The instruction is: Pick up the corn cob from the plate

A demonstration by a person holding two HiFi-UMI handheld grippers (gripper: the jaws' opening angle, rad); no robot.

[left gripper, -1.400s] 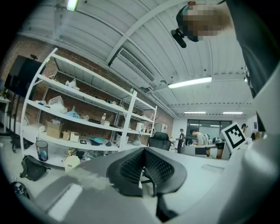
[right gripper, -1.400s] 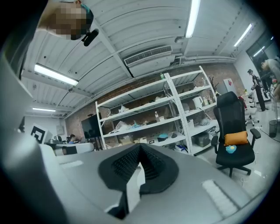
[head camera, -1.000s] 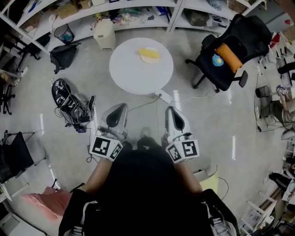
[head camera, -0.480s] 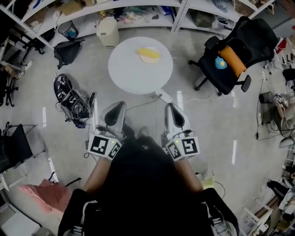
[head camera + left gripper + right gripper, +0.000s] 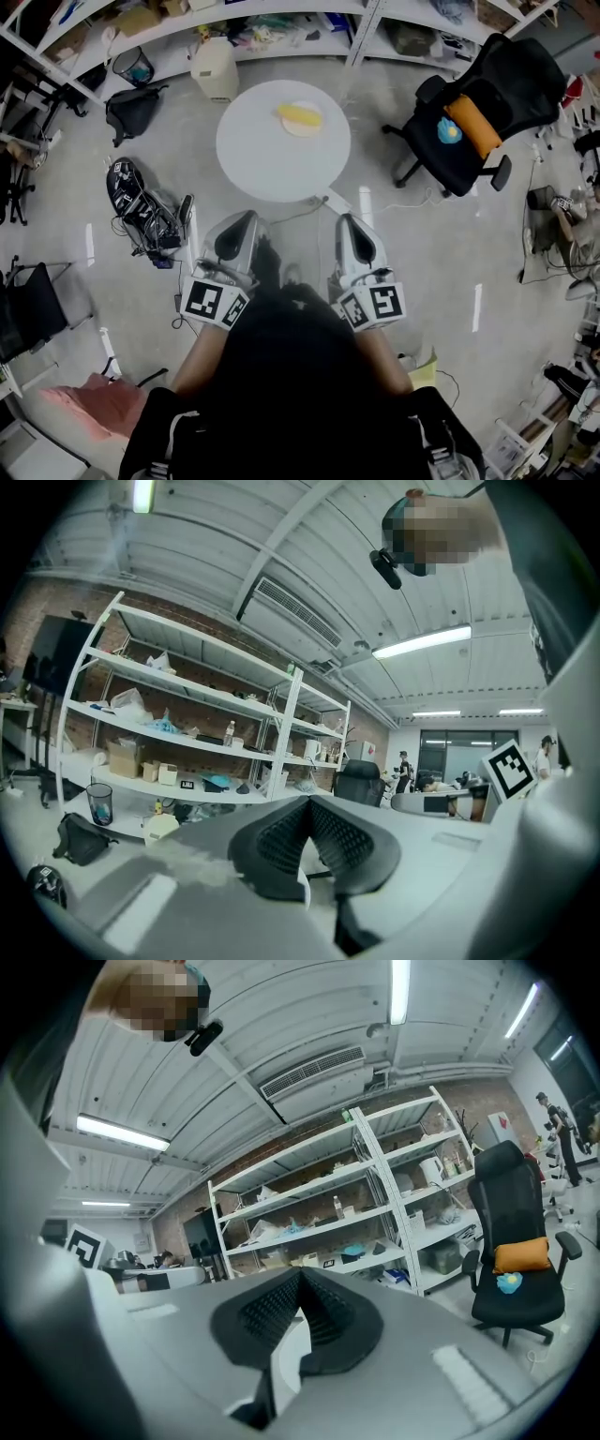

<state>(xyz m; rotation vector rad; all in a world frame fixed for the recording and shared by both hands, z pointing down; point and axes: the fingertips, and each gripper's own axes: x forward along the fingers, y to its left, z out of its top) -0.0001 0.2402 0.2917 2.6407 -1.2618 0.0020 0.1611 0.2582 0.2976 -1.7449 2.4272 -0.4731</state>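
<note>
The yellow corn cob [image 5: 300, 115] lies on a pale plate [image 5: 314, 125] at the far side of a round white table [image 5: 281, 155]. Both grippers are held level side by side over the floor, well short of the table. The left gripper [image 5: 240, 217] is shut with nothing in it, and in the left gripper view its [image 5: 307, 802] black ribbed pads meet at the tip. The right gripper [image 5: 348, 221] is shut and empty too, with its [image 5: 299, 1275] pads closed together in the right gripper view. Neither gripper view shows the corn cob.
White shelving [image 5: 281, 19] full of clutter runs along the back wall. A black office chair [image 5: 473, 108] with an orange cushion stands right of the table. On the floor are a white canister [image 5: 213, 67], a black bag [image 5: 131, 111], tangled gear [image 5: 136, 197] and a power strip [image 5: 334, 199].
The table, chair and floor items have shifted slightly in the head view as I move toward the table. Both grippers keep the same pose and stay shut.
</note>
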